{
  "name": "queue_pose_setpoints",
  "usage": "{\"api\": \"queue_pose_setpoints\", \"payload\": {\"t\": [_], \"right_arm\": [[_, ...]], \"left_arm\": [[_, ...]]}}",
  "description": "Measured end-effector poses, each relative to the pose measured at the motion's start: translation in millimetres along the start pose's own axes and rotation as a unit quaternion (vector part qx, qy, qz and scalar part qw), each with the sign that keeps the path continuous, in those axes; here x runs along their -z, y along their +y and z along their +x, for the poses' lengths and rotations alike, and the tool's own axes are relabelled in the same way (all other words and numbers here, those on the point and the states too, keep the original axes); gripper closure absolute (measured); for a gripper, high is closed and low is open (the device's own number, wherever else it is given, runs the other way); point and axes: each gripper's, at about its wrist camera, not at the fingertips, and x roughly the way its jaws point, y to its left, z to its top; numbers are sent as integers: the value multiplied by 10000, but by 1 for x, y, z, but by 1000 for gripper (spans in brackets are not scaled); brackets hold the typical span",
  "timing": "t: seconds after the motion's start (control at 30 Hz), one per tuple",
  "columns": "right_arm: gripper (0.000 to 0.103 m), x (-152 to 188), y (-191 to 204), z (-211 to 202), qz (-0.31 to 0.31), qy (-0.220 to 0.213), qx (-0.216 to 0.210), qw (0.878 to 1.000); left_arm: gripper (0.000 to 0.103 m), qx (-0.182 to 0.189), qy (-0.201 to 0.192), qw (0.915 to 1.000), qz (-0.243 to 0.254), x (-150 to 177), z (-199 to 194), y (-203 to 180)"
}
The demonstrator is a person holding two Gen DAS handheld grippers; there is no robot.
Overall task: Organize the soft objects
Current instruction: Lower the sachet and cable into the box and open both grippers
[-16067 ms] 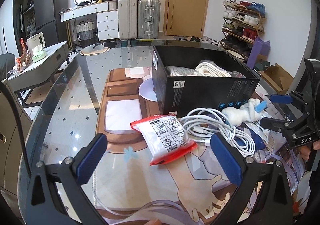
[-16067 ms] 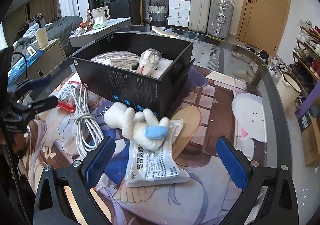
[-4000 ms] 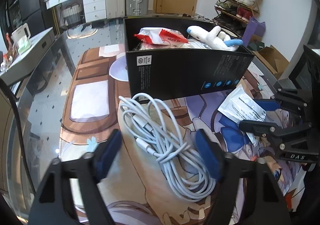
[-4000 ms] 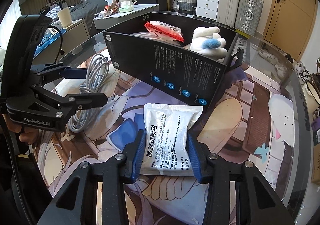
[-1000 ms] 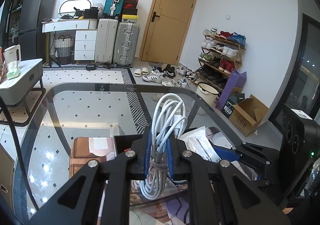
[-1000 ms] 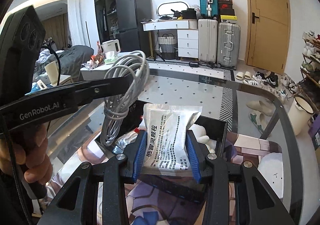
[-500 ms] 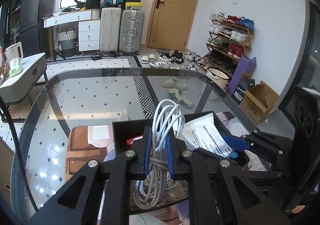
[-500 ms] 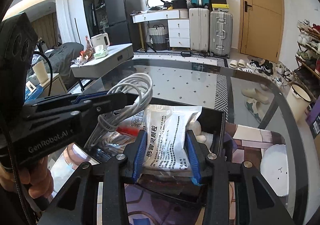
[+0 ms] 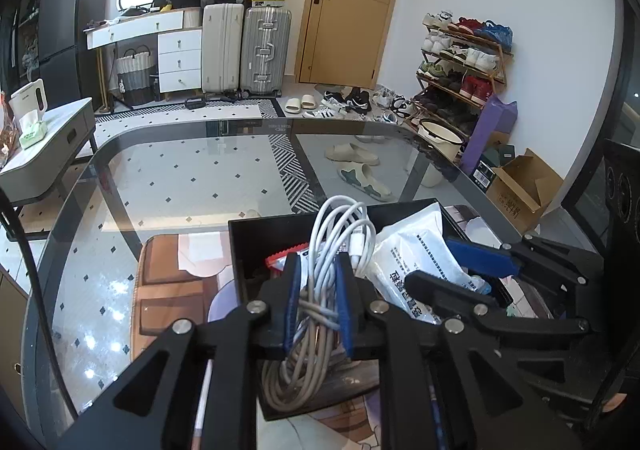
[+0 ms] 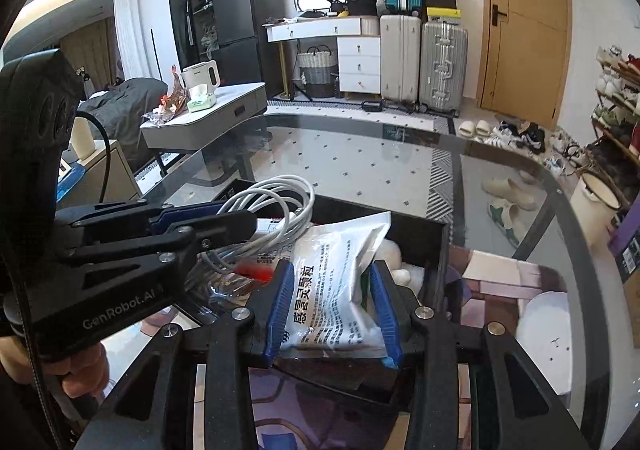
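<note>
In the left wrist view my left gripper (image 9: 318, 302) has the white cable coil (image 9: 340, 226) between its blue pads. Its jaws are opening, but the pads still touch the bundle, whose lower loops hang inside the black box (image 9: 248, 250). My right gripper (image 10: 332, 314) is shut on a white printed packet (image 10: 332, 282) held over the same box (image 10: 444, 250). A red snack packet (image 10: 252, 270) and a white plush toy (image 10: 392, 254) lie in the box. The two grippers are side by side: the left gripper (image 10: 240, 218) is to the left of the packet.
The box stands on a printed mat on a glass table with a dark rim (image 9: 80, 186). A white disc (image 10: 544, 326) lies on the mat right of the box. A grey side table (image 10: 208, 118), suitcases (image 9: 244, 46) and a shoe rack (image 9: 460, 62) stand beyond the table.
Both grippers have come down over the box, which now looks nearer. The cable's lower loops have sunk into the box, and the left pads stand slightly wider apart.
</note>
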Motion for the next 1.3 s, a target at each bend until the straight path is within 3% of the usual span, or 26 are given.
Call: {"api": "queue_pose_setpoints", "payload": {"t": [0.13,0.3,0.5,0.57,0.63,0.7,0.9,1.3], "right_arm": [[55,4,-1,-8,-114,-76,59,9999],[48,11,-1,-24,-289,-277,171,9991],[21,21,-1,-45,-316,-549,81,9980],[15,24,0,-51,-310,-632,126,9974],[12,27,1,-56,-325,-678,163,9970],[7,29,3,-61,-344,-739,168,9965],[1,36,7,-71,-375,-887,68,9953],[1,57,2,-75,-239,-1114,29,9935]], "left_arm": [[66,-20,-82,10000,23,2,-10,3],[54,-78,-208,9997,87,6,-25,4],[50,-176,-355,9989,244,14,-43,2],[41,-165,-409,9987,263,17,-49,3],[16,-209,-513,9981,262,20,-55,3],[9,-273,-719,9967,253,23,-65,5],[0,-304,-886,9955,154,34,-79,5],[0,-504,-1050,9931,121,59,-80,-1]]}}
